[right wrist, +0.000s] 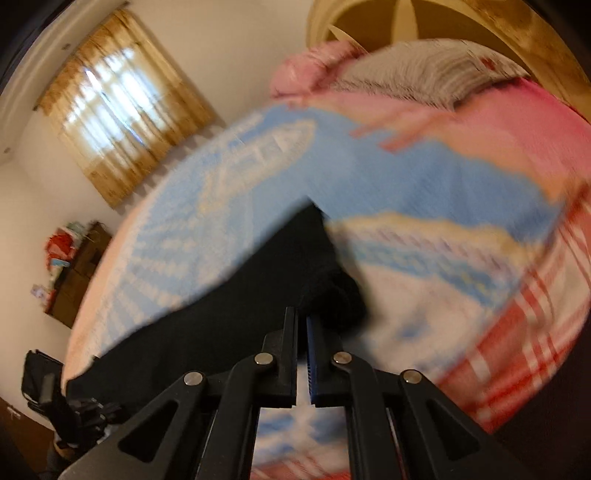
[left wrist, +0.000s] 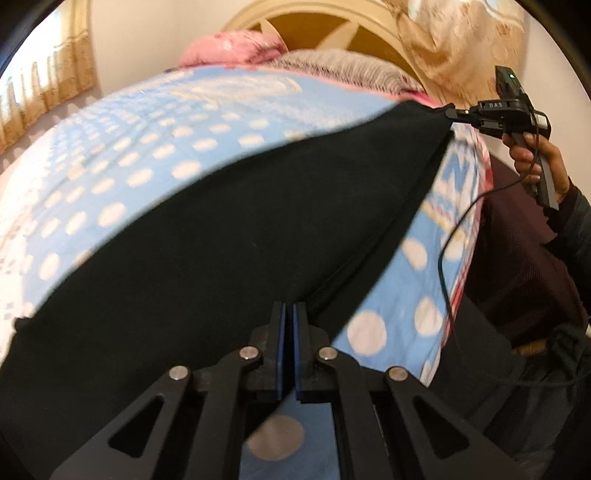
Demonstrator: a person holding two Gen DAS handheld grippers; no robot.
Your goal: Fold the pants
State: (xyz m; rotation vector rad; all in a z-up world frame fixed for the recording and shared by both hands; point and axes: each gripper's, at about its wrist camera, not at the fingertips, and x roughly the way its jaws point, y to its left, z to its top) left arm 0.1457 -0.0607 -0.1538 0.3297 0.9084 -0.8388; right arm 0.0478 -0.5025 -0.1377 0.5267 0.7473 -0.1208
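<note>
One pair of black fabric pants (left wrist: pixel 229 236), stretched over blue polka-dot bed sheet (left wrist: pixel 122 147); left gripper (left wrist: pixel 289 314) and right gripper (right wrist: pixel 302 317) both pinching fabric edges.

Pants stretched between two grippers over a bed

The pants (left wrist: pixel 229 236) are spread over the sheet (left wrist: pixel 110 155), ahead of the left gripper (left wrist: pixel 288 314). Their far corner is pinched by the right gripper (left wrist: pixel 452 112), ahead and to the right. Pillows (left wrist: pixel 332 64) are piled beyond, against the headboard (left wrist: pixel 314 26).
</note>
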